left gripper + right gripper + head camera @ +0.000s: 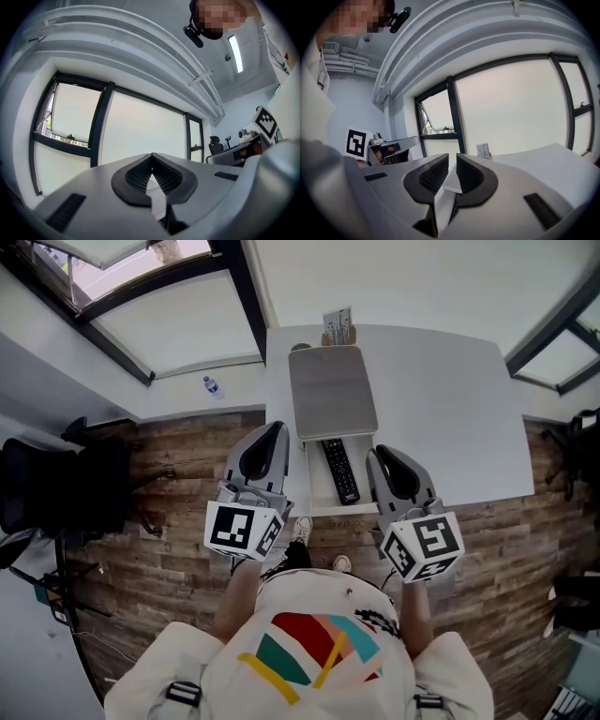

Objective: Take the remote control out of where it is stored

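A black remote control (341, 471) lies lengthwise in an open white drawer (315, 486). The drawer is pulled out from under a grey flat stand (332, 390) on the white table (450, 409). My left gripper (277, 431) hovers just left of the drawer, jaws shut with nothing between them; in the left gripper view the left gripper (151, 158) shows its pads meeting at the tips. My right gripper (380, 456) is just right of the drawer, beside the remote's near end. In the right gripper view the right gripper (452, 159) has its pads nearly touching and holds nothing.
A small holder with papers (338, 329) stands behind the grey stand. A water bottle (213, 387) lies on the window ledge at the left. A black office chair (56, 484) stands on the wooden floor at far left. The person's feet are below the drawer.
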Motion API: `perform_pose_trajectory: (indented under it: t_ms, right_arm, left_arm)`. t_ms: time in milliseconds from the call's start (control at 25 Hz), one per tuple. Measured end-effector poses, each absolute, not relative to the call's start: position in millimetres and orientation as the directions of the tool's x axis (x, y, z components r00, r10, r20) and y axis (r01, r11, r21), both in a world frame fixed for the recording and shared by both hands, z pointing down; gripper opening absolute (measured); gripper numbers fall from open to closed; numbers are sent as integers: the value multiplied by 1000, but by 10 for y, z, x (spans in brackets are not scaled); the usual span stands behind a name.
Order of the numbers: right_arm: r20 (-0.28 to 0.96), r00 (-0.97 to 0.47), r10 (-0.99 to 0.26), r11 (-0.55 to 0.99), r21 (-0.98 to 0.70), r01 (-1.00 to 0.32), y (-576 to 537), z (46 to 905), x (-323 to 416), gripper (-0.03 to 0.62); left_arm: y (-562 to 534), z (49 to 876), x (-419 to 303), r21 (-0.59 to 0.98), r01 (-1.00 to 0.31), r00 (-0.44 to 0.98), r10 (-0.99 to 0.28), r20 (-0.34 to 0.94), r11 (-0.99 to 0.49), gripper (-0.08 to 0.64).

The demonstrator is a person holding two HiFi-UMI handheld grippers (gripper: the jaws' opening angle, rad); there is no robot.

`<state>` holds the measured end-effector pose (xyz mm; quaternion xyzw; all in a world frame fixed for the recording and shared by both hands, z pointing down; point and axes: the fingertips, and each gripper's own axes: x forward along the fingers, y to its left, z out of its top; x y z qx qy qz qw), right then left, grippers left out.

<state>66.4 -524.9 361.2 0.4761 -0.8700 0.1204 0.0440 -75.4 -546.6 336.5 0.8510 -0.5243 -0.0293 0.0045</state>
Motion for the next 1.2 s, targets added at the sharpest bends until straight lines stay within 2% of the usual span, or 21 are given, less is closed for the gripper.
perform_pose_trajectory:
  t_ms: [80, 160, 200, 400, 560, 960, 1200]
  right_arm:
    - [233, -528, -817, 498, -175, -849, -5336, 3722, 589, 82]
    - [288, -501, -816, 468, -177, -866, -5416, 3874, 536, 262]
    - [325, -486, -811, 455, -172, -874, -5445, 3971, 511, 289]
    - [548, -436, -714, 424, -156, -892, -5427, 4582, 378, 304]
    - [666, -368, -648, 407, -105, -907, -5357, 5029, 328, 304]
    - [806, -356, -472, 416, -153, -896, -5357, 5628, 284, 313]
    - [873, -296, -387, 436, -109, -894, -5459, 5976, 286, 313]
  left_arm:
    - [-5581, 3420, -805, 49, -881, 470, -882, -32, -471, 8]
    - [-5682, 3453, -856, 59, -869, 491, -871, -26, -491, 8]
    - [-5730, 3470, -885, 65, -863, 500, -866, -24, -500, 8]
    - [-5907, 3686, -1002, 89, -836, 543, -840, -8, -541, 8]
    - [-5912, 3925, -1017, 63, -842, 534, -845, -37, -535, 8]
    - [-5969, 4248, -853, 105, -837, 538, -843, -17, -537, 8]
    - [-6030, 4393, -849, 114, -844, 529, -849, 15, -524, 8]
